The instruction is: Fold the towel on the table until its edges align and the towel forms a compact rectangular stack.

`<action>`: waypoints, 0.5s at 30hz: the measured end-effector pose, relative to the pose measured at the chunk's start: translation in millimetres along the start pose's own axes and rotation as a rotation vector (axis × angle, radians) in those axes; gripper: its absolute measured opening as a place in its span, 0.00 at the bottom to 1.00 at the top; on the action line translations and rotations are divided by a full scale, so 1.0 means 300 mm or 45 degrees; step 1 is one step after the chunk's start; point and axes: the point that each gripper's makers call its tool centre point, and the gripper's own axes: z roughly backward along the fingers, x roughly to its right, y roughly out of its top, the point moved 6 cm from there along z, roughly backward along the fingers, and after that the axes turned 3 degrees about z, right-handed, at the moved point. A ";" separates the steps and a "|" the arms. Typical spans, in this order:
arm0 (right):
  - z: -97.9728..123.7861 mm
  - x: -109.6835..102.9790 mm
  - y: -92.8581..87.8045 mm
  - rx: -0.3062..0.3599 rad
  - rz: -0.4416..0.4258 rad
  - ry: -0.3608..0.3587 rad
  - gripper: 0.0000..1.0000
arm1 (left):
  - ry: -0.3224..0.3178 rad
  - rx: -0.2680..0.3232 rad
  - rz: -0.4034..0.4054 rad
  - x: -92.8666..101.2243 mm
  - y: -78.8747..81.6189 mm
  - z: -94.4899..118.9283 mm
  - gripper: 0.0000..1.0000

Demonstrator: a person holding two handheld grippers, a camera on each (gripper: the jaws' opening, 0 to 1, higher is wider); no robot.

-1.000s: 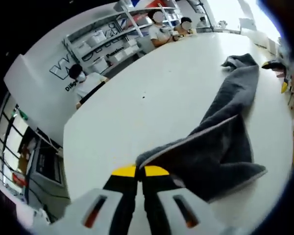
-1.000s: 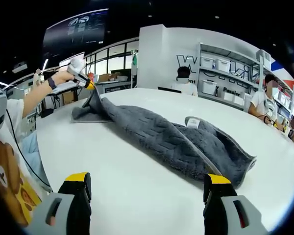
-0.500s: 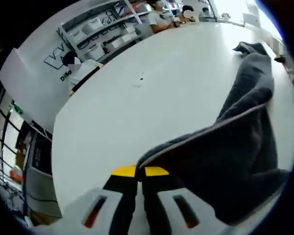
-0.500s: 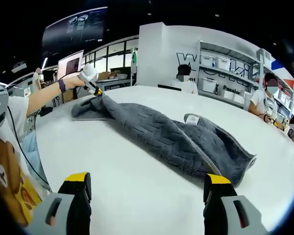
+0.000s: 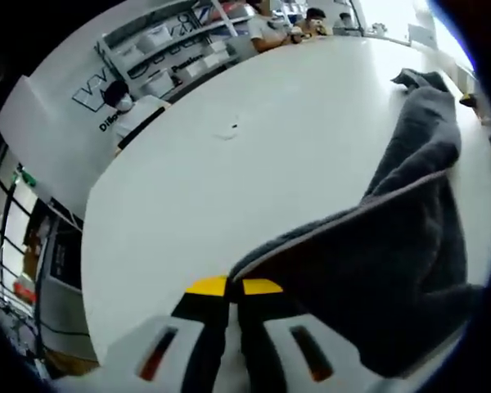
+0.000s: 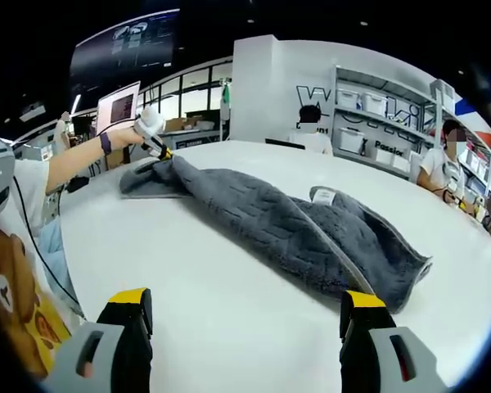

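Grey textured terry towel (image 6: 286,225) lies stretched in a long rumpled band across the white round-edged worktop (image 6: 229,311), one end bunched and doubled over with a pale hem and a small white label (image 6: 322,195) showing on top. Far end of the band is lifted slightly off the surface.

Left gripper (image 5: 233,286): yellow-tipped black jaws pressed together, a corner of the towel's edge pinched between them; cloth rises from the tips and runs away to the right, then trails toward the far end of the worktop. In the right gripper view the same tool (image 6: 153,135) sits at the towel's far end, held by a person's hand on an outstretched arm.

Right gripper (image 6: 239,315): jaws spread wide apart, nothing between them, low over bare worktop, near the doubled end of the towel but not touching it.

Beyond the worktop: white shelving with storage bins (image 6: 368,110), seated people at the far edge, a dark monitor (image 6: 119,106).
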 end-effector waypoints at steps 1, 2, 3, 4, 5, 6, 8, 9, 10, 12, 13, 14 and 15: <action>0.001 -0.001 0.000 0.000 0.001 0.000 1.00 | 0.003 0.001 -0.001 -0.001 0.000 0.003 0.06; 0.002 -0.002 0.000 0.002 0.002 0.001 1.00 | 0.008 0.005 -0.001 -0.004 -0.001 0.011 0.06; 0.005 -0.002 0.001 0.004 0.002 0.001 1.00 | 0.011 0.011 0.002 -0.006 -0.001 0.018 0.07; 0.007 -0.002 0.002 0.006 0.003 0.000 1.00 | 0.015 0.018 0.006 -0.011 -0.001 0.023 0.08; 0.009 -0.001 0.002 0.009 0.003 -0.002 1.00 | 0.019 0.024 0.012 -0.014 -0.001 0.030 0.09; 0.011 -0.001 0.003 0.010 0.003 -0.003 1.00 | 0.022 0.029 0.017 -0.019 -0.002 0.036 0.10; 0.014 -0.001 0.003 0.013 0.003 -0.005 1.00 | 0.039 0.043 0.021 -0.028 -0.004 0.055 0.13; 0.015 -0.001 0.003 0.013 0.004 -0.005 1.00 | 0.044 0.046 0.021 -0.030 -0.006 0.062 0.13; 0.015 -0.002 0.002 0.013 0.005 -0.005 1.00 | 0.051 0.050 0.021 -0.032 -0.007 0.072 0.14; 0.017 -0.004 0.003 0.015 0.006 -0.003 1.00 | 0.060 0.062 0.020 -0.035 -0.011 0.094 0.17; 0.018 -0.006 0.004 0.017 0.007 -0.003 1.00 | 0.065 0.068 0.020 -0.036 -0.012 0.103 0.18; 0.019 -0.007 0.005 0.020 0.008 -0.002 1.00 | 0.076 0.083 0.020 -0.037 -0.013 0.121 0.19; 0.020 -0.009 0.006 0.021 0.010 0.000 1.00 | 0.079 0.096 0.020 -0.035 -0.014 0.138 0.20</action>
